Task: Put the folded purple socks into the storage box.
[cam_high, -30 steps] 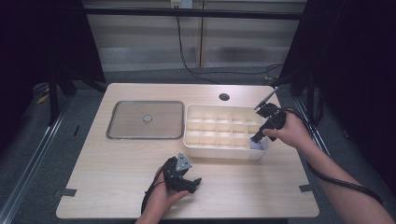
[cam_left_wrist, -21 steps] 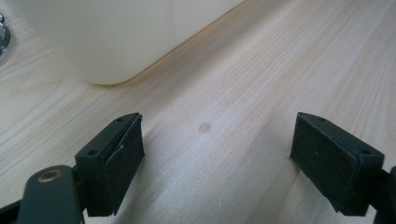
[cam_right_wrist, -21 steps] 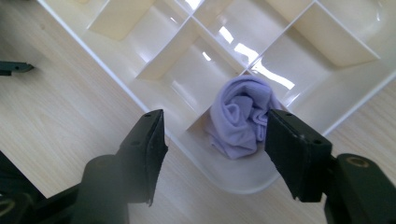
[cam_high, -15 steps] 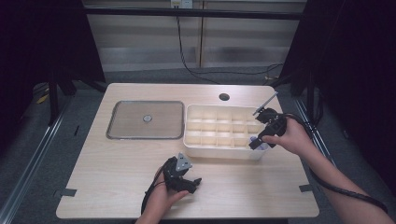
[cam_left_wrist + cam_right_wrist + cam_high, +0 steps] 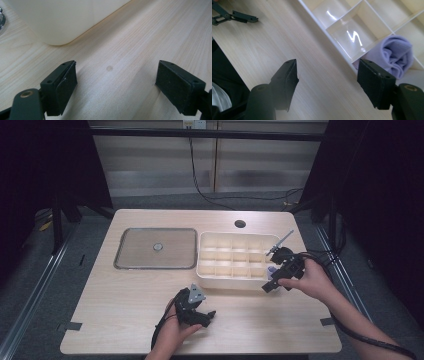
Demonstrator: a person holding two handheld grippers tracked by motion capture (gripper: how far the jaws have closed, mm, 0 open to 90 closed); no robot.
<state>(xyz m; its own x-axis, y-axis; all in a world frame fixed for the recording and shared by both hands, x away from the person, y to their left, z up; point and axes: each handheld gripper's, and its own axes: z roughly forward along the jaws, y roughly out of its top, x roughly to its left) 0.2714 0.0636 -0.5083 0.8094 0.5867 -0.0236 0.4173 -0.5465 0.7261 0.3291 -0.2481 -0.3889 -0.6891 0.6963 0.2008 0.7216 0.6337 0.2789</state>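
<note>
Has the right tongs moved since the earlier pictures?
Yes. The right tongs pulled back from the white compartment box toward the table's near edge, jaws just opened, empty.

The worktop [image 5: 125, 310] is pale wood grain, with a round cable hole [image 5: 240, 224] near its far edge. On the left half sits a flat grey metal tray [image 5: 135, 257] with a small round thing [image 5: 158, 247] in the middle, can't tell what it is. Bits of dark tape [image 5: 71, 326] stick to the near corners. Behind the worktop a black cable [image 5: 195, 175] hangs down a pale wall panel, and the floor around is grey.
</note>
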